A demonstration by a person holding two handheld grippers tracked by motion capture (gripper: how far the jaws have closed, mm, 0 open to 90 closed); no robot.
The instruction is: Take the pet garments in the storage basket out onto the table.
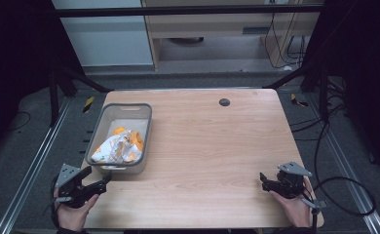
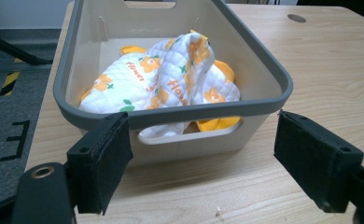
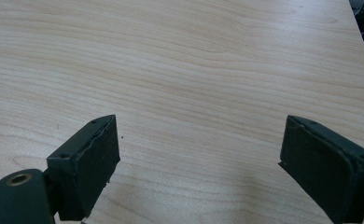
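- We read "flower" in orange on the quilted white cloth bunched inside the grey bin.
- The bin sits on the bench's near-left part; a dark round cap lies far behind.
- Left tongs gape just before the bin's near wall; right tongs gape over bare wood.

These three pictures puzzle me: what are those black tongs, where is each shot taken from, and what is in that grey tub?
A person sits at a wooden table, holding tongs in each hand: the left tongs and the right tongs. The wide picture comes from a camera overhead. The other two come from cameras riding on the tongs, looking along their black pads. Both tongs are open and hold nothing. The left ones face a grey bin holding a crumpled white-and-orange quilted cloth. The right ones face bare wood.
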